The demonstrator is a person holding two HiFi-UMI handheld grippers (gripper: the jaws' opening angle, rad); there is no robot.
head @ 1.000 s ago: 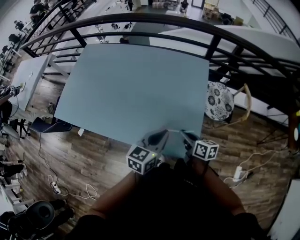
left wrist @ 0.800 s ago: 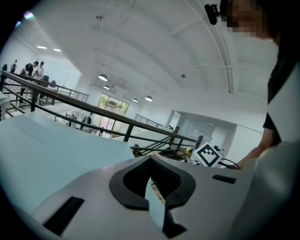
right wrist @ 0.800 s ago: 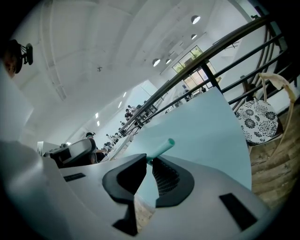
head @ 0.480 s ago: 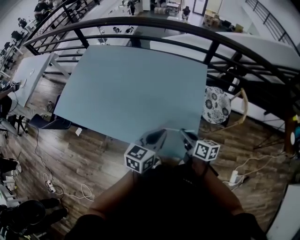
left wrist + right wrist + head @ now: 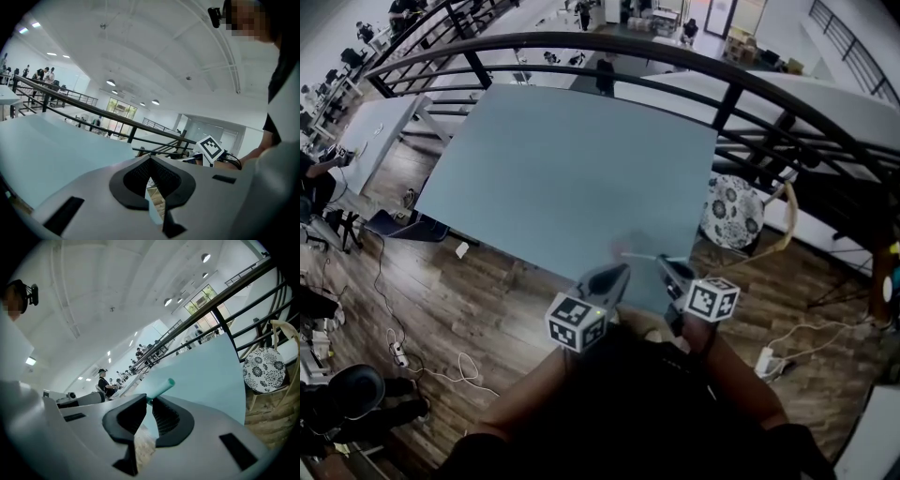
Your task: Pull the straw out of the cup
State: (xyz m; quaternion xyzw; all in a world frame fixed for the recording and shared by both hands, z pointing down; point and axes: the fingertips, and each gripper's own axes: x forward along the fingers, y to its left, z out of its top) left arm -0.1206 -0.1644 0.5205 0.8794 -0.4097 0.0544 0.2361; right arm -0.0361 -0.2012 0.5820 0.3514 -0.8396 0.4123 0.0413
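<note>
My right gripper (image 5: 666, 266) is shut on a thin teal straw (image 5: 161, 386). The straw's end pokes out past the pads in the right gripper view. From the head view the straw (image 5: 649, 257) is a pale line running left from that gripper's tips, above the near edge of the light-blue table (image 5: 572, 169). My left gripper (image 5: 617, 274) hovers just to the left of it, pads together at the tips with nothing between them (image 5: 149, 161). No cup shows clearly in any view.
A chair with a flowered cushion (image 5: 727, 208) stands right of the table. A black curved railing (image 5: 731, 89) runs behind the table. Cables and a power strip (image 5: 766, 361) lie on the wooden floor. Several people are at desks far off on the left.
Both grippers have risen a little and moved forward over the table's near edge. The right gripper keeps its hold on the straw.
</note>
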